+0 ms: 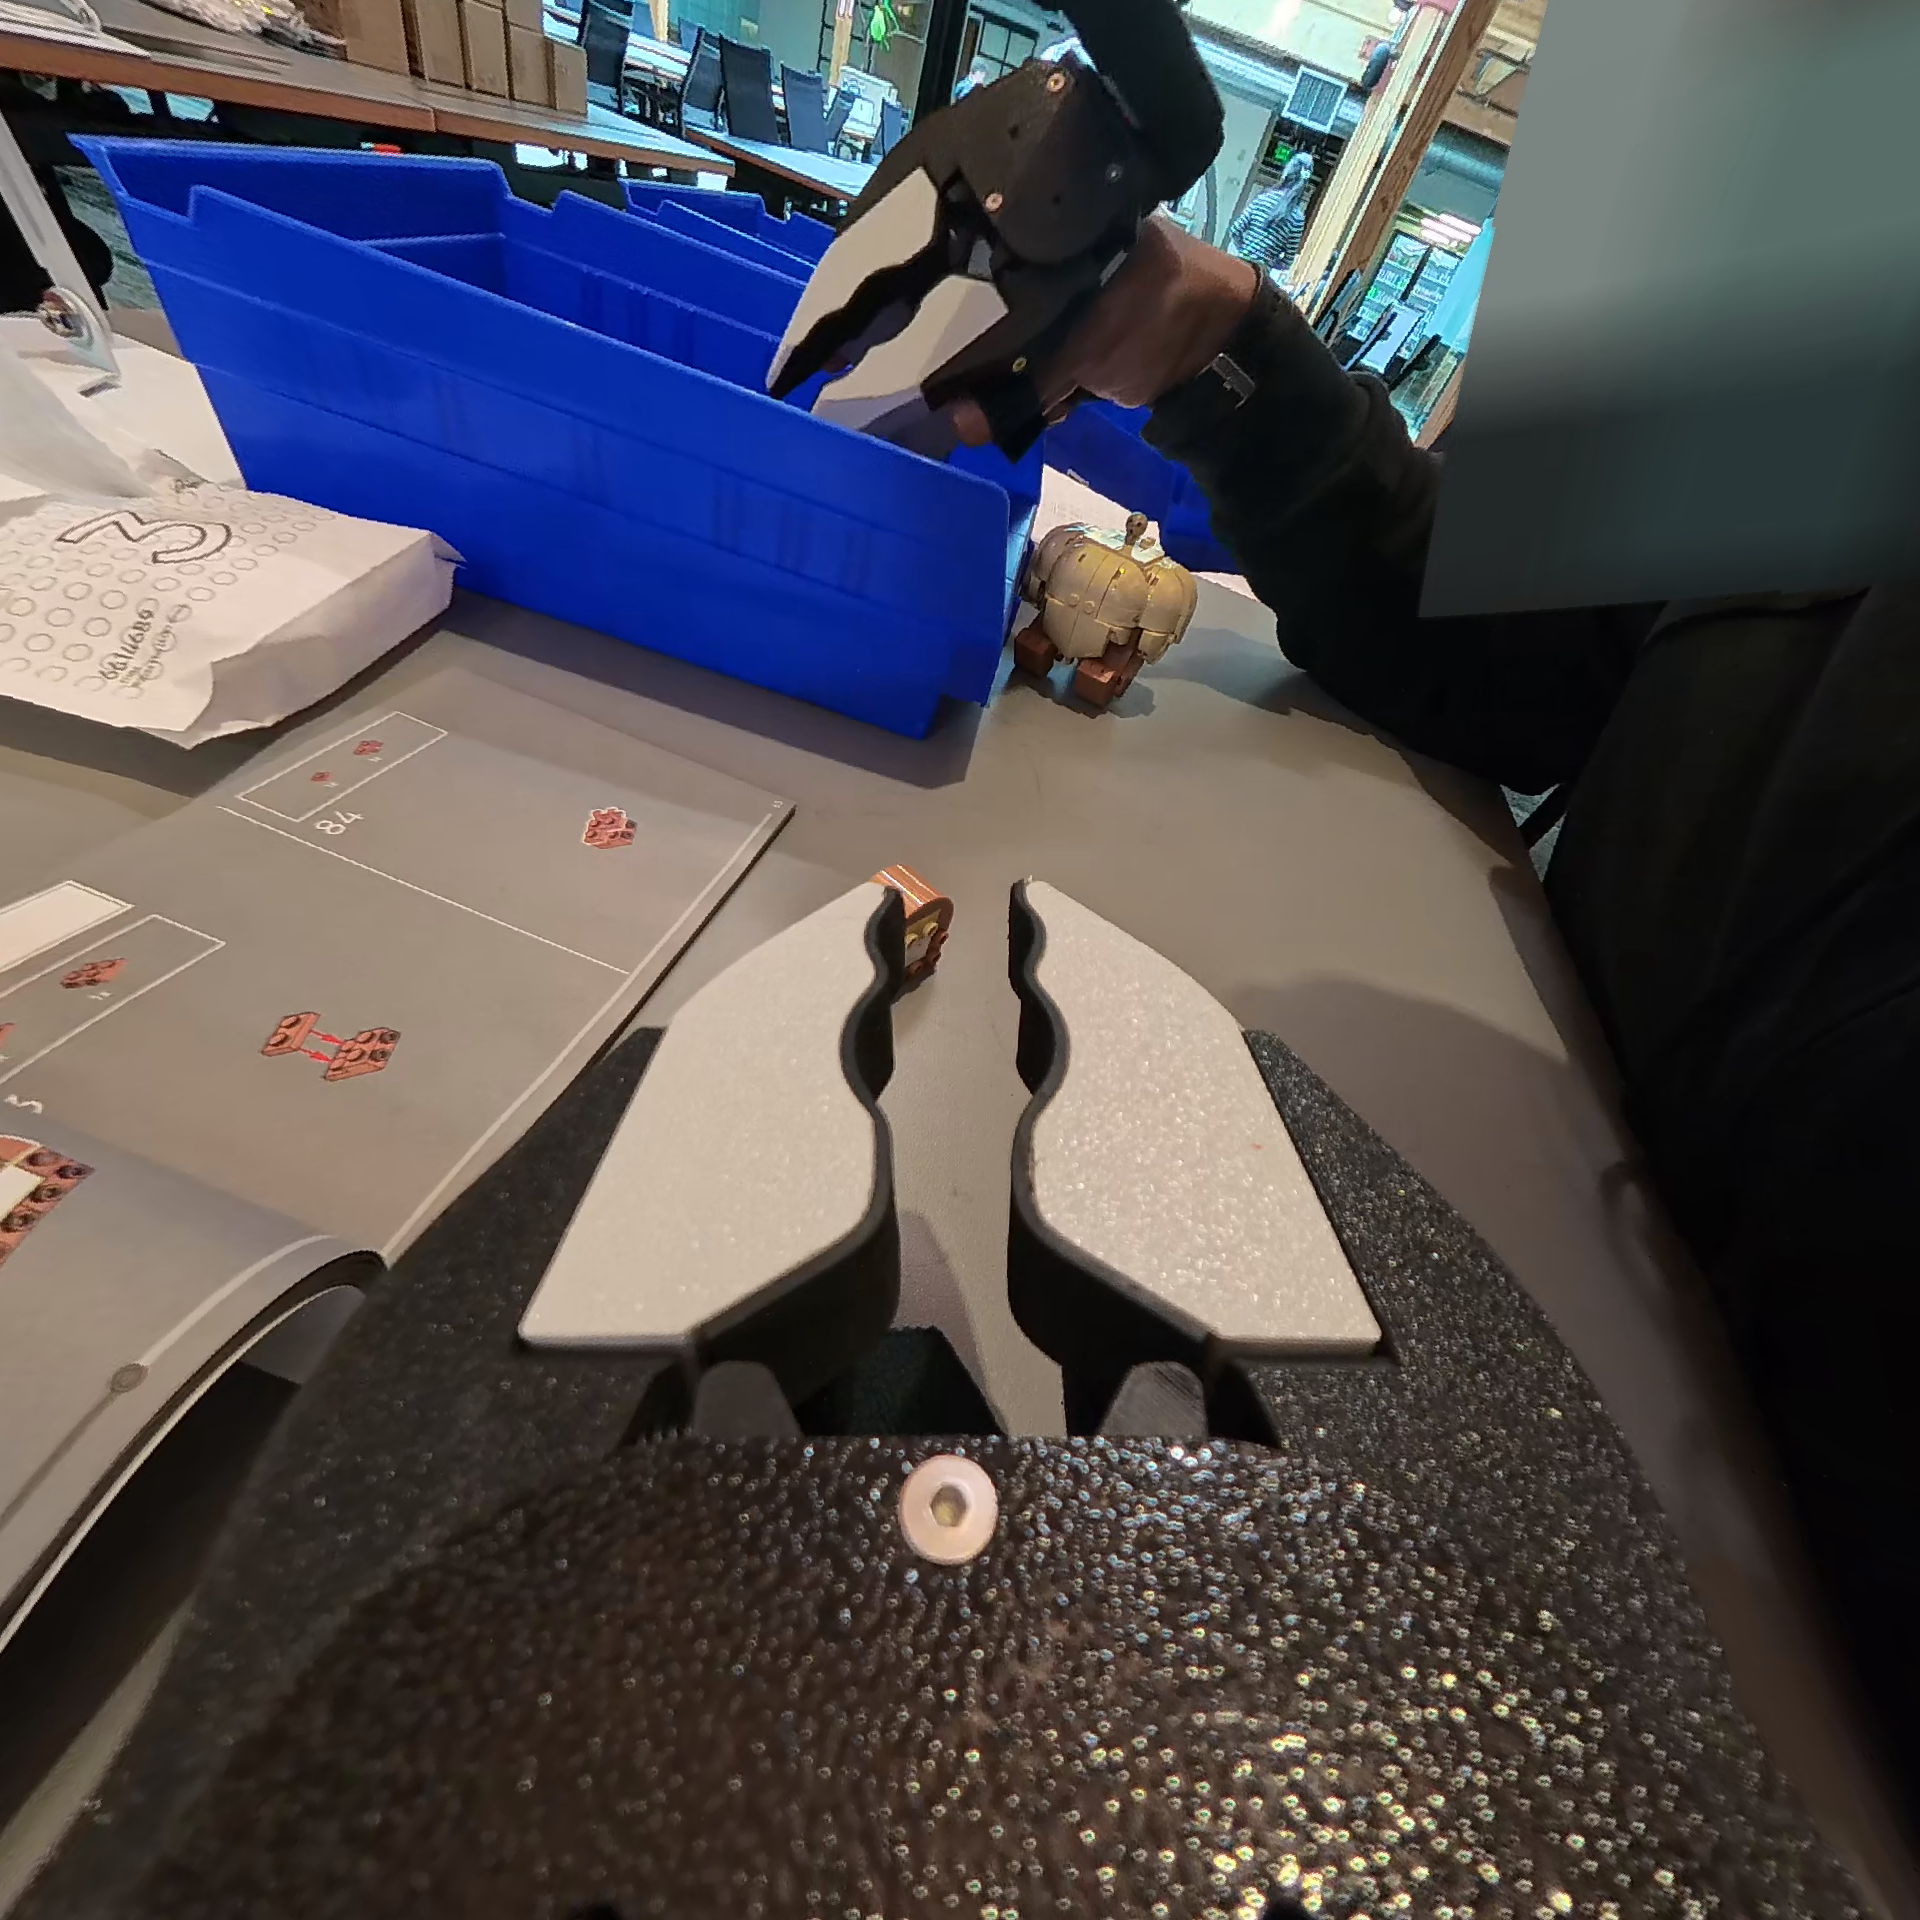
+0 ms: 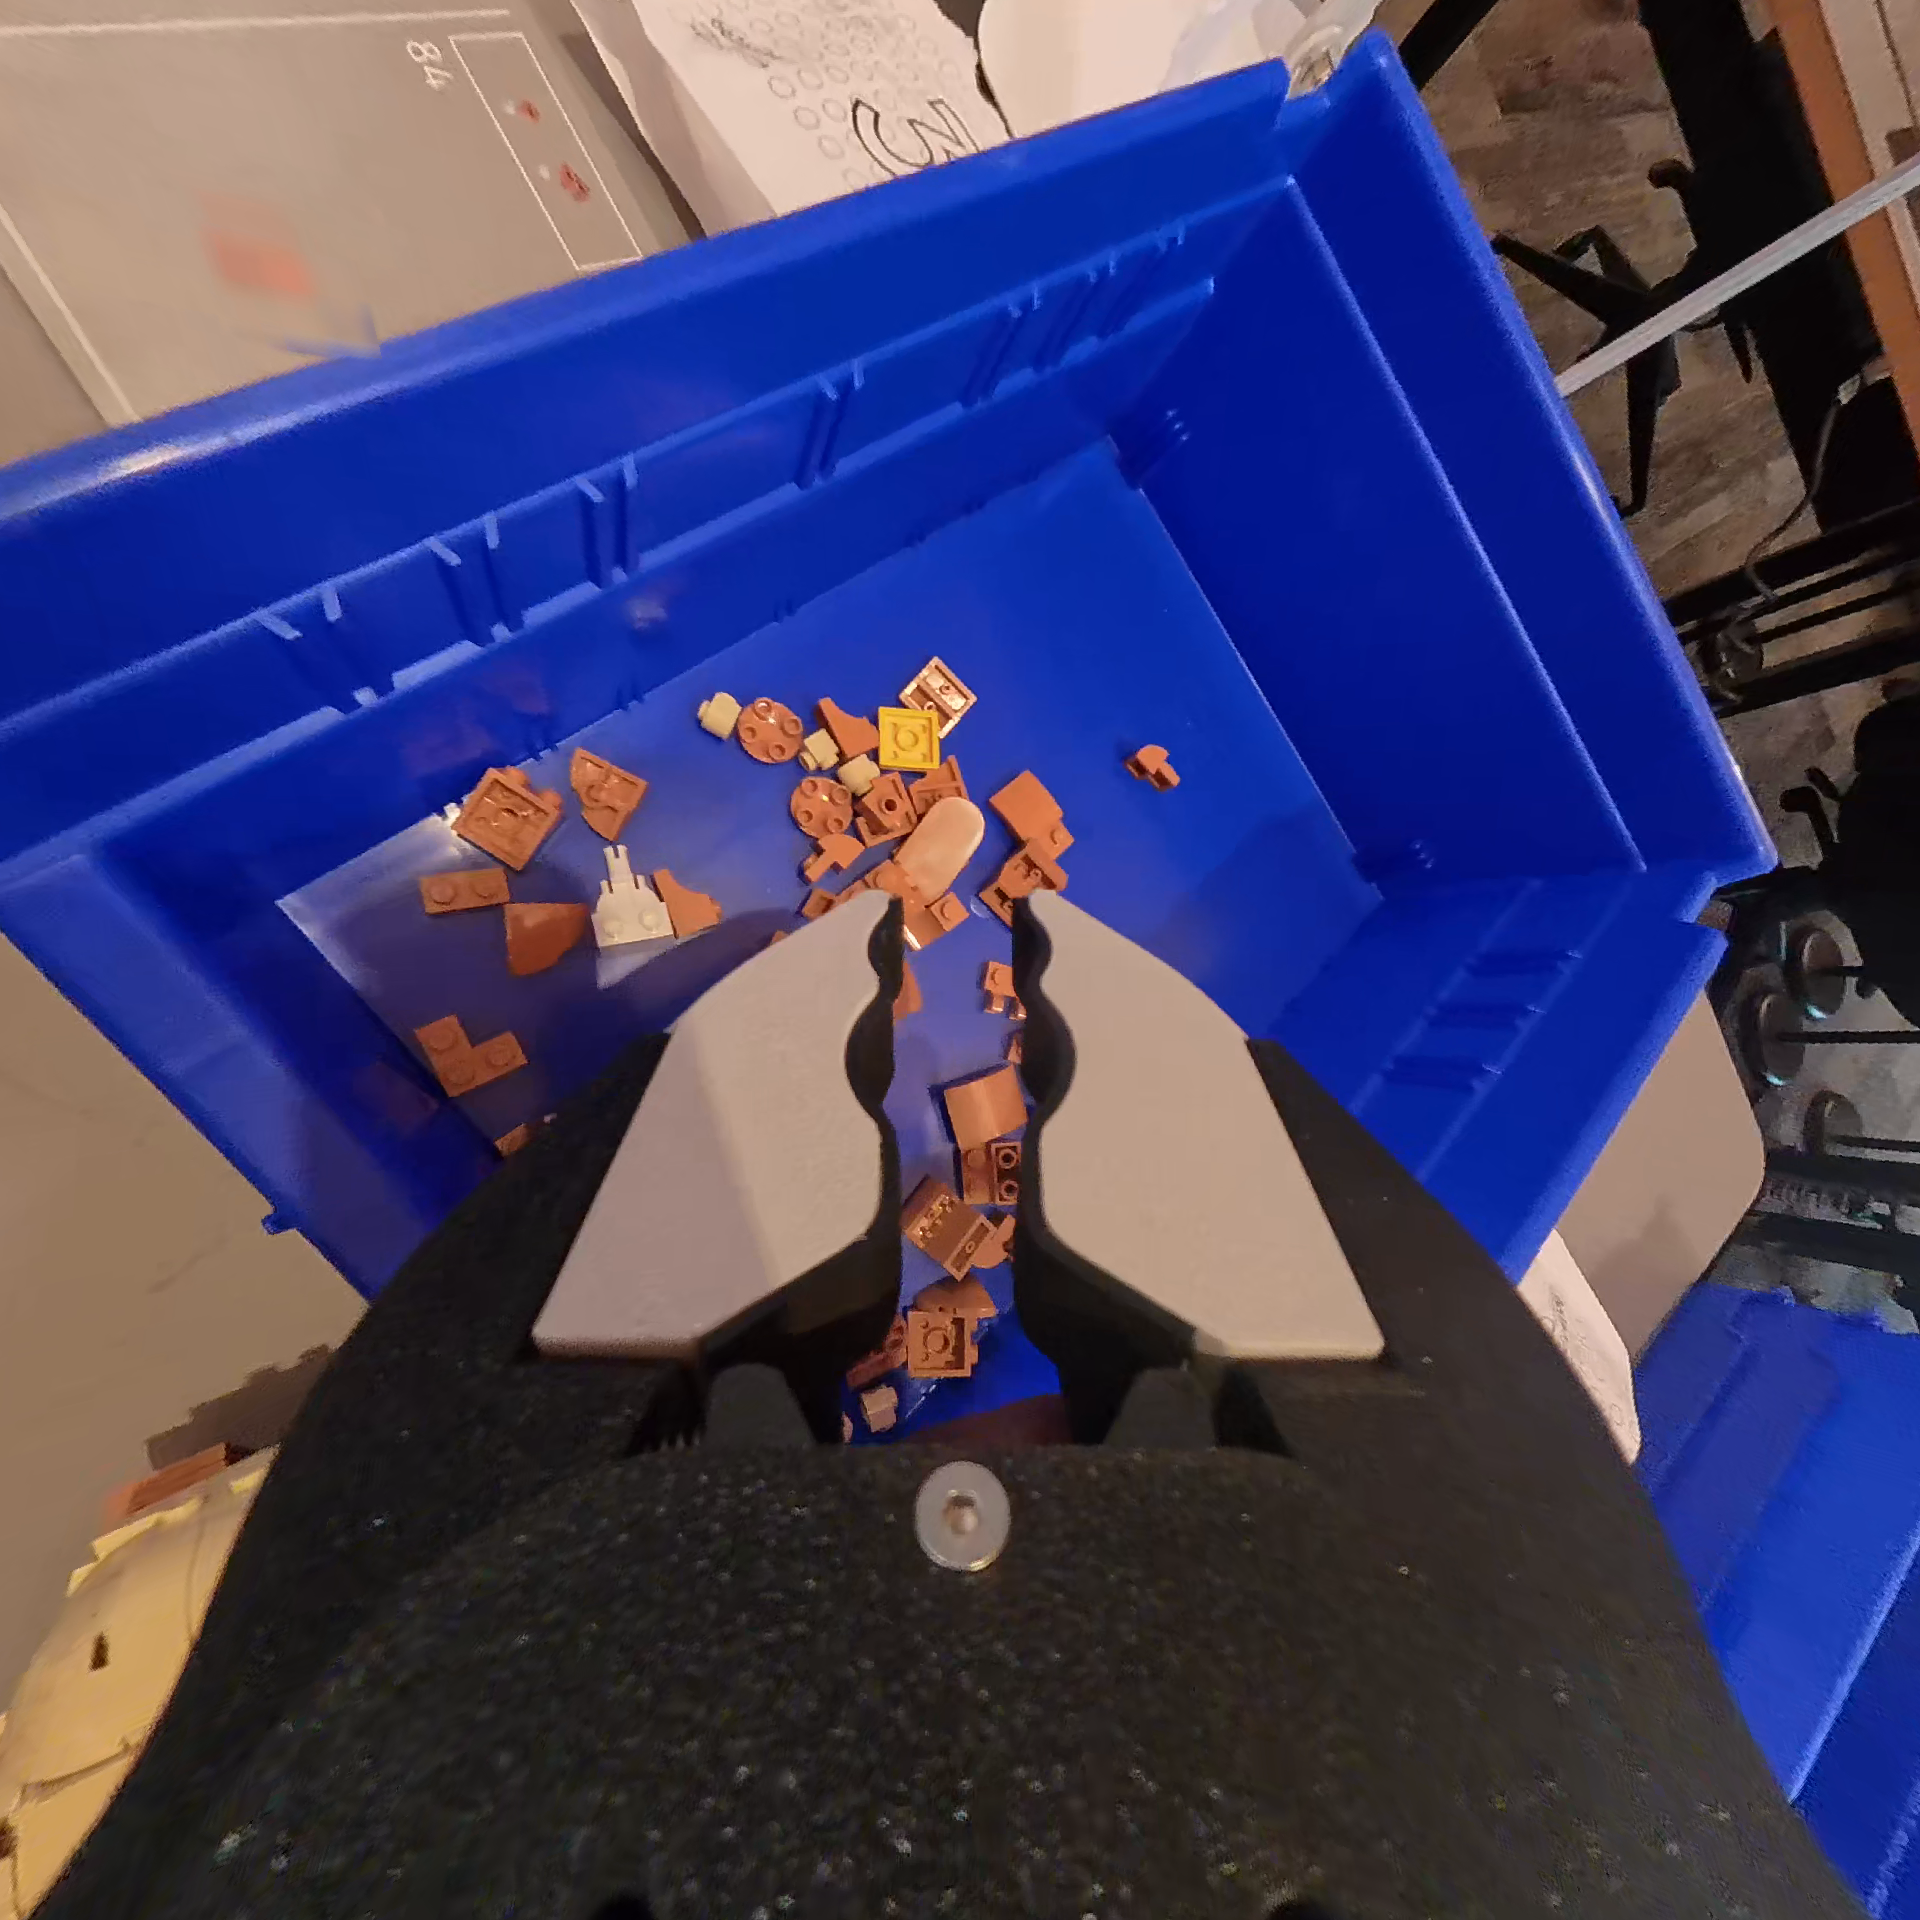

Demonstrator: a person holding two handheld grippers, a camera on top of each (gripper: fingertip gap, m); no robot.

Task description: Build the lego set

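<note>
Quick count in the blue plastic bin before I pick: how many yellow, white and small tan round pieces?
Yellow square plastic plate: 1
White plastic piece with a clip top: 1
Small tan round plastic studs: 3
Total: 5

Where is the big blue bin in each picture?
Left wrist view: the blue bin sits upper left on the grey table, seen from its side, with the right claw reaching over its rim.
Right wrist view: the blue bin fills the middle, seen from above, with small brown bricks inside.
Shared landmark: the open instruction booklet beside the bin.
</note>
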